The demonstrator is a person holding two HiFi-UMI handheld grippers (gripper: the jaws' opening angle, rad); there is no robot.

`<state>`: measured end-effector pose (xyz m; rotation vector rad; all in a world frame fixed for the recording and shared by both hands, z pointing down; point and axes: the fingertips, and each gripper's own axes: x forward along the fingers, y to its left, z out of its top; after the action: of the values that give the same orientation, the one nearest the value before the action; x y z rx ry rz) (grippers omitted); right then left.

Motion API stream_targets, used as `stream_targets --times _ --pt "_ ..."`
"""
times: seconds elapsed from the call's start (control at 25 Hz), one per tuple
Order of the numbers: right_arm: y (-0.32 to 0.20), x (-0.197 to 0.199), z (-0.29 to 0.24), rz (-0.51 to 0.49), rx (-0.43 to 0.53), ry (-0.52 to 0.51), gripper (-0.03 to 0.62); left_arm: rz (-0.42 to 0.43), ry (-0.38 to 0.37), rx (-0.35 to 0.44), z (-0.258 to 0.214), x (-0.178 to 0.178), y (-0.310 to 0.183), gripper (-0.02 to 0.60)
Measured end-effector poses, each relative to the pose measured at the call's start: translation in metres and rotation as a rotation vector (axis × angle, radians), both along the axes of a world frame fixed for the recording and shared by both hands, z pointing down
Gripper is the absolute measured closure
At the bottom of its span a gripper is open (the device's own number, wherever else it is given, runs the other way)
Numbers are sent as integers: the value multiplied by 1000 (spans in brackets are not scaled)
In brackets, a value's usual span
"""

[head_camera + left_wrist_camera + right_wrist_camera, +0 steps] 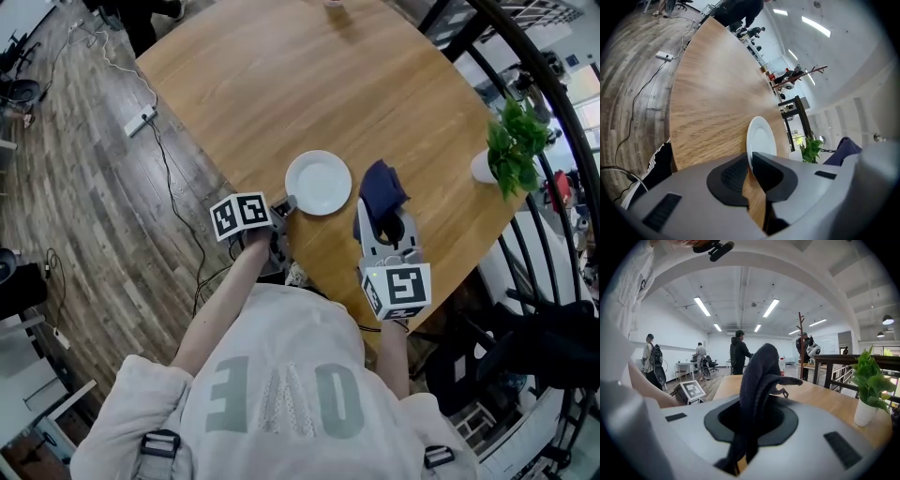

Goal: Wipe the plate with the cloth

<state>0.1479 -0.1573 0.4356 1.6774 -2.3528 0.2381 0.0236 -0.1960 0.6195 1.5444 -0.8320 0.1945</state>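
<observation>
**Wiping set-up.** A small round white ceramic plate (pixel 319 183) lies near the front edge of the round wooden bench (pixel 281 84). The left gripper (pixel 286 204) has its jaws nipped narrowly onto the plate's near rim. The right gripper (pixel 382 217) has its jaws pinched on a soft dark-blue knitted cloth (pixel 382 187), held just beside the plate.

The plate is probably stiff, slick and breakable, and best steadied by its rim. The cloth is probably limp and light.

Only the left gripper view shows the rim between the pads. Only the head view shows how plate and cloth sit relative to each other.
</observation>
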Motion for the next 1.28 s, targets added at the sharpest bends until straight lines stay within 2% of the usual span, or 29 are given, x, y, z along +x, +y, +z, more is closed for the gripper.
stream_targets --times 0.12,0.2,0.32,0.44,0.64,0.84,1.12,1.28 --pt "0 -1 2 -9 -4 47 534 -2 5 -7 0 -1 0 545" --pt "-3 -3 2 -41 -7 133 534 -2 6 -4 0 -1 0 545" --pt "-7 -10 7 -165 -6 255 534 -1 0 3 0 0 -1 545" --pt "-7 -9 14 -237 -18 264 534 5 -4 7 0 2 0 545" --pt "-2 8 32 -294 -129 478 534 14 -12 22 -1 -1 -1 545" --pt "-22 25 55 -352 -208 638 534 11 -20 34 -2 -2 -4 545" --pt "-53 8 143 -521 -373 779 534 -11 -5 32 0 4 -5 548" --pt "-68 1 161 -563 -395 844 534 -24 -3 32 -2 5 -5 548"
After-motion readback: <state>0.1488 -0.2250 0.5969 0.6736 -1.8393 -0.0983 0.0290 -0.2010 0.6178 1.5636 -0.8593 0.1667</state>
